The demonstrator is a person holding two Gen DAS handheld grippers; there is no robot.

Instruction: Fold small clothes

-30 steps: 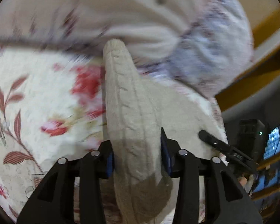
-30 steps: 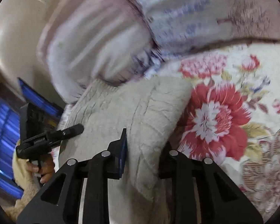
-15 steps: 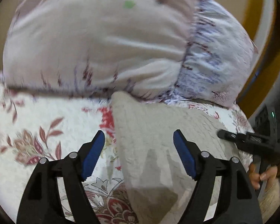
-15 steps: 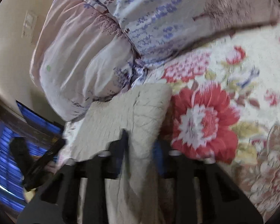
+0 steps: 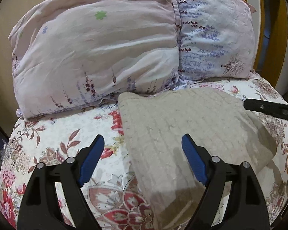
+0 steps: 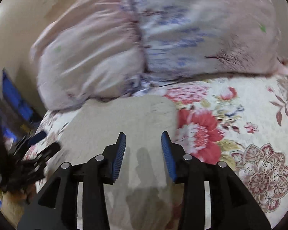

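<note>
Nearest the left wrist camera, the left tool (image 5: 143,149) is spread wide and holds nothing, its blue pads straddling the left edge of the folded beige sweater (image 5: 184,134). The right tool (image 6: 143,147) is parted too, more narrowly, and hangs empty over the same sweater (image 6: 128,122). The sweater lies flat on the flowered bedspread (image 5: 53,140). Beyond it, touching its far edge, sit two pale pillows (image 5: 98,53).
</note>
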